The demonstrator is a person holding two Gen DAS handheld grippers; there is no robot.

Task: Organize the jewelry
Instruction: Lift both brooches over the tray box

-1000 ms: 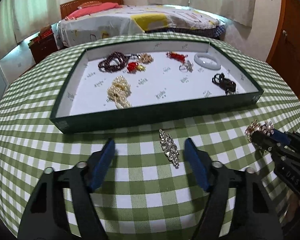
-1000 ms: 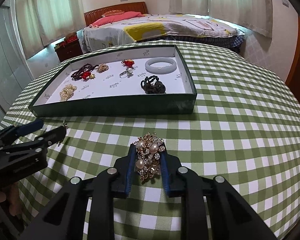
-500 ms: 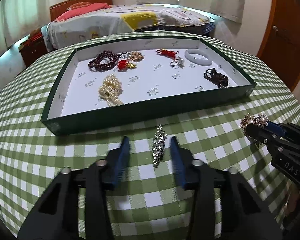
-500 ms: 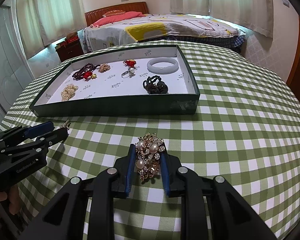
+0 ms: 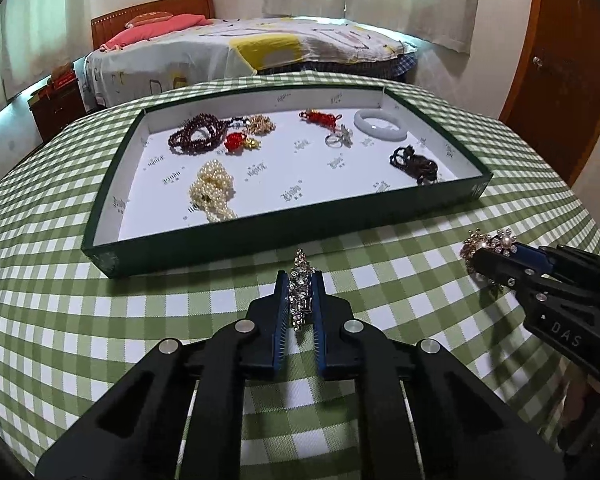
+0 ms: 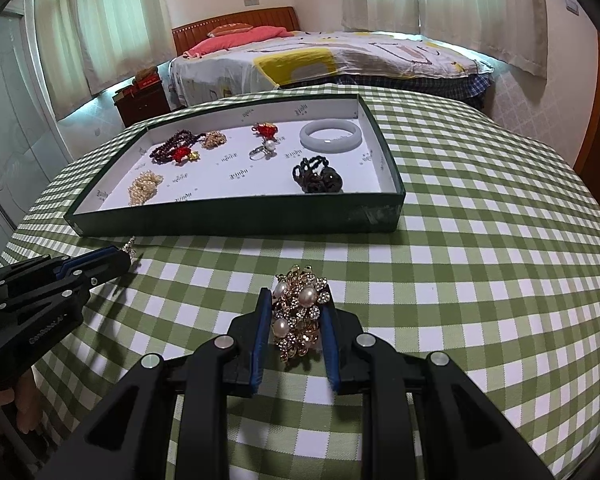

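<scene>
Tray [image 5: 236, 242] ahead of both pairs of fingers was the relation that mattered: the green box sat on the checked counter [image 5: 420, 280] straight beyond the fingertips of each gripper, its near wall standing between the held pieces and the white floor inside.

The left gripper [image 5: 300, 304] had its fingers closed on a narrow rhinestone brooch [image 5: 300, 288]. The brooch lay lengthwise between the blue pads, its long axis running along the fingers, its far tip poking out past the fingertips toward the tray wall just beyond. Whether it was lifted off the cloth could not be told.

The right gripper [image 6: 296, 320] had its fingers closed on a gold pearl brooch [image 6: 298, 314], a rounded cluster with no marked long axis, face up, bulging slightly beyond the fingertips.

Of the two, the left fingers seemed nearer the tray; the right fingers stood a little farther back, toward the tray's right end. For the left, bare floor lay ahead and to the right of the pearl strand [image 5: 213, 191]; for the right, free floor lay ahead and to the left of the dark bead bracelet [image 6: 318, 174]. Each piece would probably need raising over the wall first.
</scene>
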